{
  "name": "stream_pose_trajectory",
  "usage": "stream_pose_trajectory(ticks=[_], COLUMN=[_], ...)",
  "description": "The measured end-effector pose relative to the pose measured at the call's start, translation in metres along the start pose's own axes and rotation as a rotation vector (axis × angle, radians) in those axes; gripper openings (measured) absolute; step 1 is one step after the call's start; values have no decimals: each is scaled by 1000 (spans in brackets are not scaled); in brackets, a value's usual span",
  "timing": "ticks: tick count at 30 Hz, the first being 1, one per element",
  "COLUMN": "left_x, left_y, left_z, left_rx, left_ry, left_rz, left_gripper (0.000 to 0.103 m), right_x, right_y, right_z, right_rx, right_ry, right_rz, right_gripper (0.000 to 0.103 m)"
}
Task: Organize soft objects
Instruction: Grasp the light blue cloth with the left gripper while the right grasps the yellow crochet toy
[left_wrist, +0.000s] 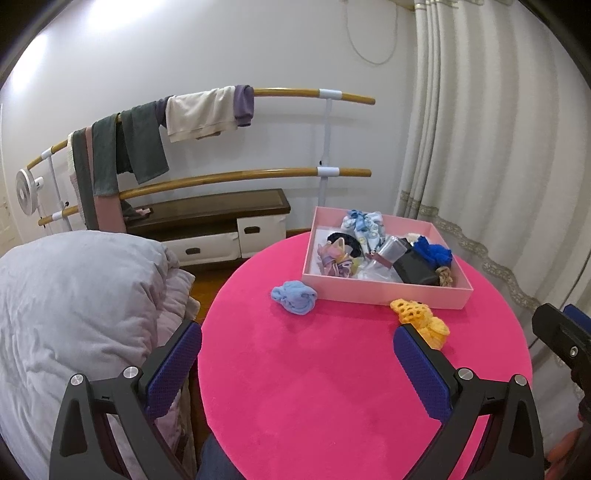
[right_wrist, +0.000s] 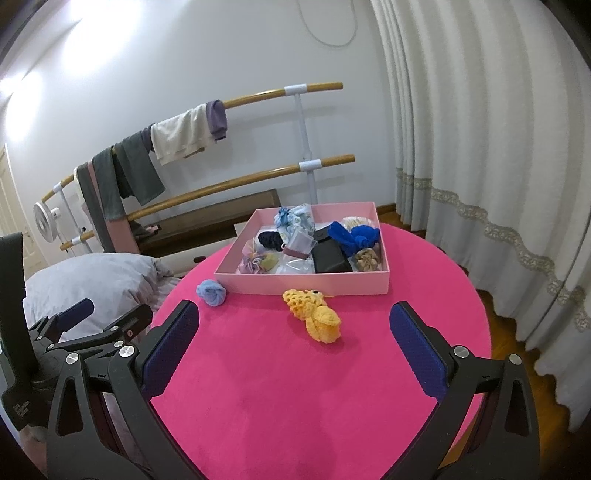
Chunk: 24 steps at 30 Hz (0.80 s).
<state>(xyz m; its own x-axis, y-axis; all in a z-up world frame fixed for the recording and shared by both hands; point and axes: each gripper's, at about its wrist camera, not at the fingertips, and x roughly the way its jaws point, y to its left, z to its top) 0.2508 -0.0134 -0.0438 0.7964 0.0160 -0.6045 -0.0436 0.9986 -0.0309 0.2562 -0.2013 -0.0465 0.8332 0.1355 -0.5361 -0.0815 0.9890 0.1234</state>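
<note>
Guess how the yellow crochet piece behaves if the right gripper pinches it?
The yellow crochet piece is openwork yarn, so probably floppy and light, sagging from a pinch. On the fuzzy pink table it would likely drag or bunch, not slide. Not fragile; loops might snag.

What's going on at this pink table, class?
A person holds two grippers over the round table, sorting soft things into the pink box. Both the left gripper and the right gripper are open and empty. The box already holds scrunchies and other bits. A yellow crochet toy and a light blue scrunchie lie on the table in front of the box.
</note>
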Motion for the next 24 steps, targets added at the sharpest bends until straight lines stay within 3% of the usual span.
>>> stream_pose_trajectory(ticks=[11,18,24], left_x=[11,46,100], left_y=[10,22,31], left_z=[-2,-2,1], left_rx=[-11,-15,-20], left_ry=[10,78,159], left_rz=[11,12,2], left_gripper=[103,103,103], right_x=[8,39,82], right_y=[-2,-12,-22], right_z=[-3,-11,-21], right_rx=[-5,4,14], right_ry=[16,83,171], right_rz=[-5,-13,-20], right_gripper=[103,103,103])
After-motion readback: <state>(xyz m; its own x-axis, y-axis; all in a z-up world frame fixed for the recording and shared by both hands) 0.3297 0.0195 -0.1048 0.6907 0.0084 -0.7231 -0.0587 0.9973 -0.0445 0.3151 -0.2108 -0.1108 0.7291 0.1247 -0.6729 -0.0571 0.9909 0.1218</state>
